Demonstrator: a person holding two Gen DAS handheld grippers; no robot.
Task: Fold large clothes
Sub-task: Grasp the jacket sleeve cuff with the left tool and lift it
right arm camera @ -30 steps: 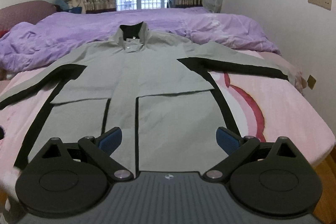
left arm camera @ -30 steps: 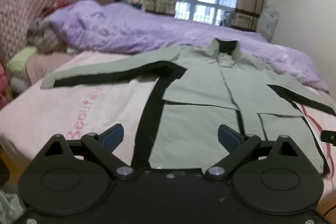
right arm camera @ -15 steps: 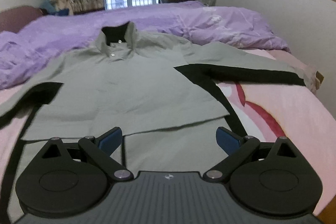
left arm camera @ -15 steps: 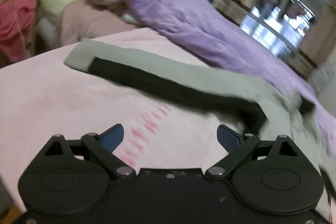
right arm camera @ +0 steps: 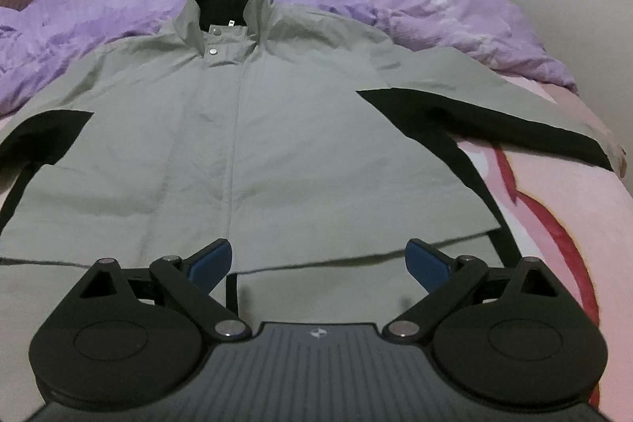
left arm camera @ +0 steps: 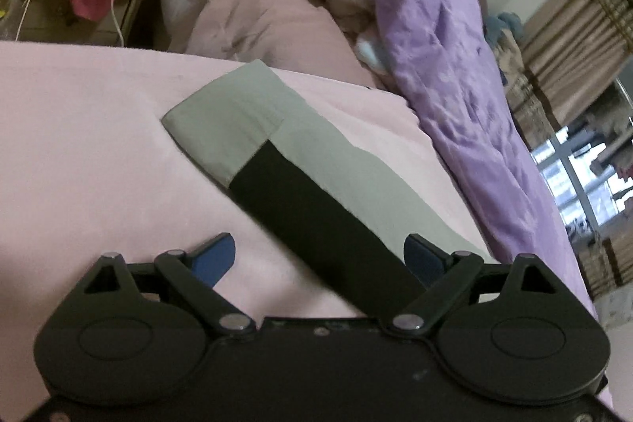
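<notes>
Since a second ago your left tongs (left arm camera: 320, 256) have swung from the hem to the sleeve, and your right tongs (right arm camera: 320, 262) have closed in over the chest. Both are spread wide, gripping nothing. Your grey-green fabric jacket with black panels (right arm camera: 237, 145) lies flat, front up, on the pink bed sheet (right arm camera: 573, 216), collar toward the window edge, sleeves stretched toward both side edges. Its cuff (left arm camera: 225, 129) points toward the pillows.
</notes>
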